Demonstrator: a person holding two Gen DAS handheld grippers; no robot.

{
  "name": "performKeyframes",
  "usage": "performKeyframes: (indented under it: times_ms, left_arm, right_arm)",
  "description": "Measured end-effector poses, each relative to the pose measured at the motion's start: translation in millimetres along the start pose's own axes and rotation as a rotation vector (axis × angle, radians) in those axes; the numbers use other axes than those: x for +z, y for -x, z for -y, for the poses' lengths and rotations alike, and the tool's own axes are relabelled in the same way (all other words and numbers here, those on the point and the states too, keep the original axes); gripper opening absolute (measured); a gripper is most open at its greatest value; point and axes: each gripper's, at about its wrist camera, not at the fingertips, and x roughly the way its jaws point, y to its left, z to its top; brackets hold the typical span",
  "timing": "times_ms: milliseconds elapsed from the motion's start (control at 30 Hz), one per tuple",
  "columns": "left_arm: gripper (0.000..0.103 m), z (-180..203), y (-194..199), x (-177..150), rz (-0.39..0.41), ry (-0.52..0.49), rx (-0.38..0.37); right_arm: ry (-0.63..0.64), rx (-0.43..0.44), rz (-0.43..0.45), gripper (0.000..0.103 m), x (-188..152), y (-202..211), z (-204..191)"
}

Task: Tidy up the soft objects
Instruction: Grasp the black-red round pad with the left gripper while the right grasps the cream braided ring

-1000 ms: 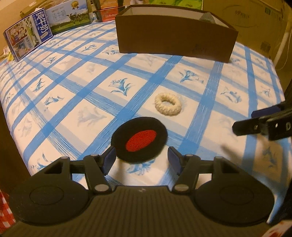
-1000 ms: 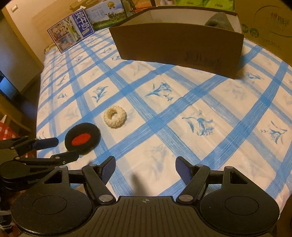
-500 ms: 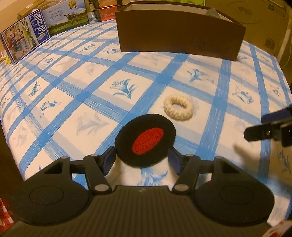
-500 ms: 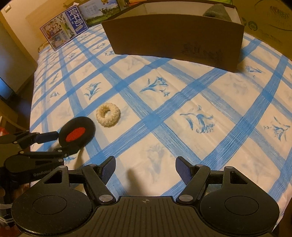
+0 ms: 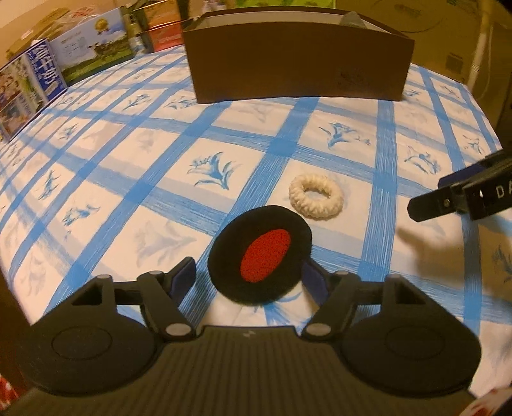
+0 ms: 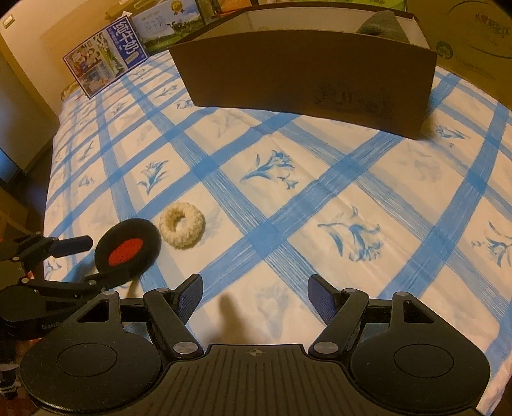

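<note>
Left-wrist and right-wrist views of the pick-up step. Note the left tongs (image 5: 247, 270), spread and just lately widened, with the black disc with a red centre (image 5: 259, 252) between them but not pinched: clear of one finger, overlapping and perhaps leaning on the other, and tilted off the checked sheet (image 5: 134, 198). Note also the cream braided ring (image 5: 316, 200) flat on the sheet just beyond the disc, and the cardboard box (image 5: 297, 64) well apart at the far side, with something grey (image 6: 380, 22) already showing above its rim. Observe the right tongs (image 6: 256, 284), likewise spread, holding nothing, poised over bare sheet to the right of the ring.

To do the step well: centre the disc between both pads before closing, take it across its edge rather than its face, and squeeze gently, allowing for likely buckling of the soft foam. Bring the right tongs over the ring without crossing the left. Lift only once gripped
</note>
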Motion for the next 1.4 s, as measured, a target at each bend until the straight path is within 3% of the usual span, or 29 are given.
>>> performKeyframes:
  times_ms: [133, 200, 333, 500, 667, 767, 833, 1067, 1400]
  left_arm:
    - [0.074, -2.3, -9.6, -0.6, 0.008, -0.014, -0.058]
    - [0.077, -2.3, -15.3, 0.0, 0.003, -0.018, -0.051]
    - [0.071, -5.1, -16.5, 3.8, 0.022, 0.001, -0.062]
    - [0.069, -8.1, -12.1, 0.1, 0.029, 0.046, -0.008]
    - [0.069, -23.8, -5.4, -8.2, 0.005, 0.164, 0.084]
    - [0.07, -34.2, -4.5, -9.8, -0.015, 0.229, 0.089]
    - [0.071, -39.8, -5.3, -9.5, -0.016, 0.249, 0.066]
    - [0.068, -37.3, -10.5, -5.5, -0.015, 0.205, 0.091]
    - [0.068, -42.7, -15.5, 3.2, -0.043, 0.271, 0.116]
  right_arm:
    - [-0.006, 0.004, -0.008, 0.072, 0.0, -4.3, 0.1]
    - [-0.01, 0.002, -0.013, 0.072, -0.5, -5.7, 0.5]
    - [-0.017, -0.006, -0.016, 0.072, -1.0, -6.4, 2.9]
    - [-0.019, -0.008, -0.015, 0.072, -0.4, -8.0, 3.4]
    - [-0.008, 0.002, -0.02, 0.072, -1.3, -10.7, 0.9]
    - [0.007, 0.011, -0.02, 0.072, -1.5, -13.3, -2.8]
    - [0.027, 0.022, -0.016, 0.072, -1.3, -14.8, -7.0]
    - [0.143, 0.054, 0.023, 0.072, 3.5, -26.0, -30.4]
    - [0.313, 0.063, 0.078, 0.072, 12.4, -61.0, -62.1]
